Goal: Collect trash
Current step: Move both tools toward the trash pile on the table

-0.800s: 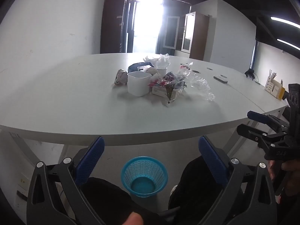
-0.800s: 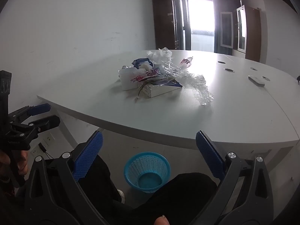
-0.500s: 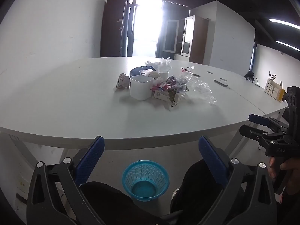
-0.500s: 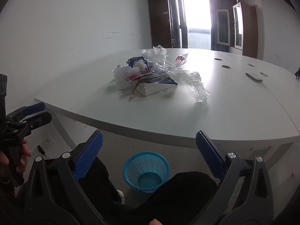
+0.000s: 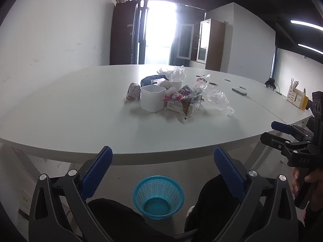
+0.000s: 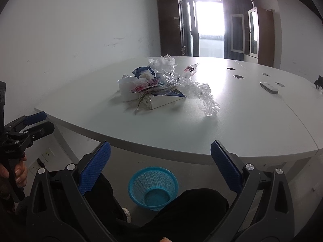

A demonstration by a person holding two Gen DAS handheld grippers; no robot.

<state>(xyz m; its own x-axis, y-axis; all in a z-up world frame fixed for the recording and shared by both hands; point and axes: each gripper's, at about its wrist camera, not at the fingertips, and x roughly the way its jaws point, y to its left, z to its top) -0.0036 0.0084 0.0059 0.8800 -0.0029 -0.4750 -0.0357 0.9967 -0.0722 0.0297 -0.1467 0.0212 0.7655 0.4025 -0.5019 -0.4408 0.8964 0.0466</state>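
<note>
A pile of trash (image 5: 177, 96) lies mid-table: a white tub (image 5: 152, 98), colourful wrappers, a flat carton and crumpled clear plastic (image 5: 219, 98). The pile also shows in the right wrist view (image 6: 159, 84). A blue mesh waste basket (image 5: 158, 193) stands on the floor under the table's near edge, also in the right wrist view (image 6: 153, 187). My left gripper (image 5: 163, 169) is open and empty, held below and short of the table edge. My right gripper (image 6: 160, 165) is open and empty at the same level.
The large white table (image 5: 70, 109) fills the view, its near edge just ahead of both grippers. A white remote (image 6: 268, 87) lies at the right. A pen holder (image 5: 295, 96) stands at the far right. My legs in dark trousers flank the basket.
Both grippers have risen and tilted up slightly, so the table and the trash pile sit lower in each view. Both stay open and empty.
</note>
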